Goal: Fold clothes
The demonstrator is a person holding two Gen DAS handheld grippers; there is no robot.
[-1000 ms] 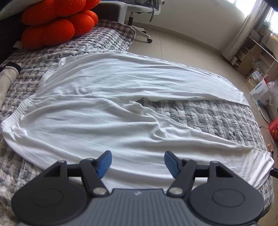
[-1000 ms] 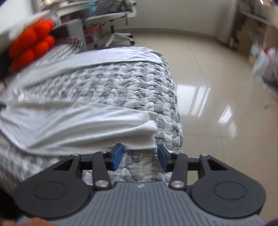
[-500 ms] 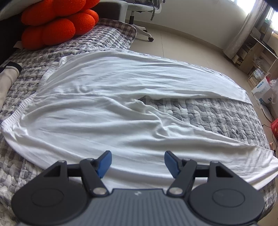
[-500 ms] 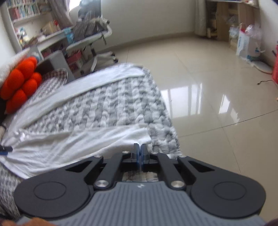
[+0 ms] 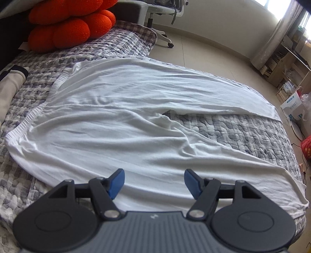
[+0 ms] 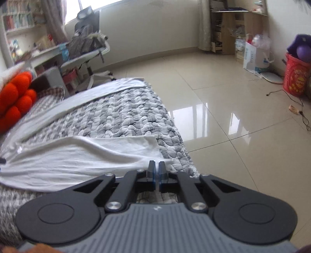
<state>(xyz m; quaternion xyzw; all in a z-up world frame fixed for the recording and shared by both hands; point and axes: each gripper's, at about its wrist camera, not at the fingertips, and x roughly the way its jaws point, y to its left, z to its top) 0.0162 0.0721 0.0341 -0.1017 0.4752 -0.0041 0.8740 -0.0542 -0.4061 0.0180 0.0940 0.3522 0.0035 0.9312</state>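
White trousers [image 5: 120, 124] lie spread over a grey quilted bed [image 5: 243, 130], waistband at the left, two legs running right. My left gripper [image 5: 152, 180] hovers open over the near leg, blue pads apart, nothing between them. In the right wrist view the near leg's hem [image 6: 124, 151] rests at the bed's foot corner. My right gripper [image 6: 156, 171] is shut on that hem edge, with the cloth pinched between the closed pads. The far leg [image 6: 87, 97] stretches along the bed's other side.
An orange lumpy cushion [image 5: 70, 25] sits at the head of the bed. A beige garment [image 5: 9, 85] lies at the left edge. An office chair [image 5: 161, 17] stands beyond the bed. Shiny tiled floor [image 6: 233, 109], a red bucket [image 6: 295, 75] and shelves [image 6: 229, 29] lie to the right.
My right gripper went from open around the hem corner to shut on it and has tilted upward. The near leg's end has shifted slightly. My left gripper stayed open.
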